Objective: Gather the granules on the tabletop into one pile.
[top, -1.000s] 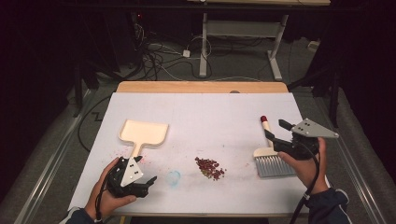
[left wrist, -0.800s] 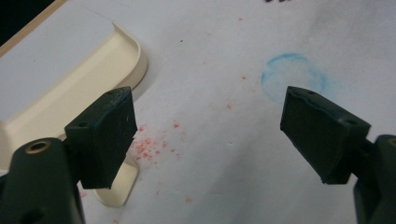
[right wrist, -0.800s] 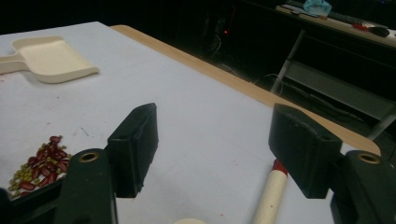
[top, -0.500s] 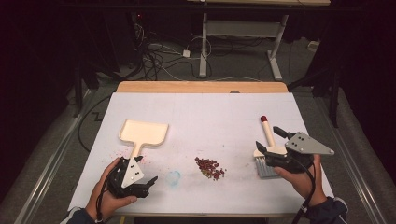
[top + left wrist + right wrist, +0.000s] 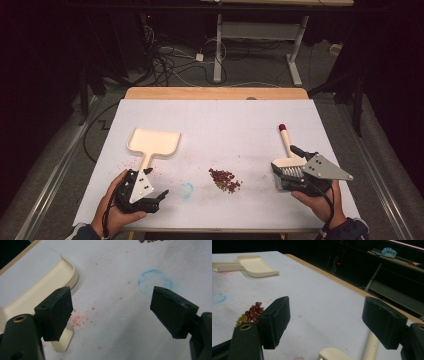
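Near edge of table (image 5: 215,117), white sheet over it. Left gripper (image 5: 159,197) low at the near-left, held in the person's left hand (image 5: 112,210), resting by the table edge. Jaws stand wide apart, nothing between them; in the left gripper view the bare sheet lies in the gap, with red specks (image 5: 80,320) scattered beside the left jaw.

Dustpan (image 5: 152,142), cream plastic, lies flat just beyond the left gripper. Handle end reaches toward it, close by the left jaw in the left gripper view (image 5: 37,287); touching or not, cannot tell. Pan mouth faces the far side.

Blue chalk ring (image 5: 186,190) on the sheet, just right of the left gripper; also seen ahead of the right jaw (image 5: 155,280).

Pile of red and greenish beans (image 5: 225,180) sits mid-table, near edge, between the two grippers, apart from both.

Right gripper (image 5: 287,177) at the near-right, in the right hand (image 5: 317,197). Jaws have just been opening and now stand wide. Brush (image 5: 289,160) lies on the table under and between them: bristle head at the jaws, cream handle (image 5: 370,346) running away to a red tip (image 5: 282,127). Pads not pressing on it in the right gripper view.

Farther off: wooden table rim (image 5: 215,93), then dark floor with cables (image 5: 170,60).
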### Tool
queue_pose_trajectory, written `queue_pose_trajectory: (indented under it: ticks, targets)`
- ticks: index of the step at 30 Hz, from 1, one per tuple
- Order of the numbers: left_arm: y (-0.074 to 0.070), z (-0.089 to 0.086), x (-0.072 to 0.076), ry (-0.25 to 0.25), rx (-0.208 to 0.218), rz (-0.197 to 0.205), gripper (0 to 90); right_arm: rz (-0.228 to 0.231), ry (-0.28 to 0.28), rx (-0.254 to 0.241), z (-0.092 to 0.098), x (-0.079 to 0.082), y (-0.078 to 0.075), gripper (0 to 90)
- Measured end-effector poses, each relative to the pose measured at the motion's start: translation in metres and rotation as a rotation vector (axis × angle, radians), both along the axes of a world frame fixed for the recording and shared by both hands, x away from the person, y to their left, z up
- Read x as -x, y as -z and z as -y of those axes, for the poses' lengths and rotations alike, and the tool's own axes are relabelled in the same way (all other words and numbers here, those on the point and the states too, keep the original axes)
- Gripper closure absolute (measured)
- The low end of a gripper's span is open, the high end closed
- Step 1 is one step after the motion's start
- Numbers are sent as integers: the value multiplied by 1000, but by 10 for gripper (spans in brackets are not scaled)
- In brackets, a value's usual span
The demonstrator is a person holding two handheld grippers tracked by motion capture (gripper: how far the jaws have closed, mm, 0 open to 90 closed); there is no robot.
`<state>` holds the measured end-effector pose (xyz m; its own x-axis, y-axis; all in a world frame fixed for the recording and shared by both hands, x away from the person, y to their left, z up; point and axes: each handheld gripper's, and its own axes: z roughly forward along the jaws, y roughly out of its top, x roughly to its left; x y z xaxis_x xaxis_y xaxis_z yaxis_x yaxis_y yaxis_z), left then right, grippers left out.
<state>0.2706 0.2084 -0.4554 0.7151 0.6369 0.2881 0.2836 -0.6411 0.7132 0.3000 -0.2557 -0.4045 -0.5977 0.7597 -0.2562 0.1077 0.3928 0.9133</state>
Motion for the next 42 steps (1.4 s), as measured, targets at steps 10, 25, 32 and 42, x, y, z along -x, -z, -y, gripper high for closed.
queue_pose_trajectory:
  ticks: [10, 25, 32, 42]
  targets:
    - [2, 2, -1, 8, -3, -4, 174, -42, -8, 12, 4, 8, 24, 209]
    - [4, 7, -2, 27, -13, 1, 174, -77, 7, 77, 10, 22, 52, 180]
    - [5, 7, -1, 40, -5, -6, 174, -79, -9, 86, 9, 24, 55, 177]
    - [5, 6, 0, 55, 2, -9, 174, -63, -19, 99, 5, 28, 50, 179]
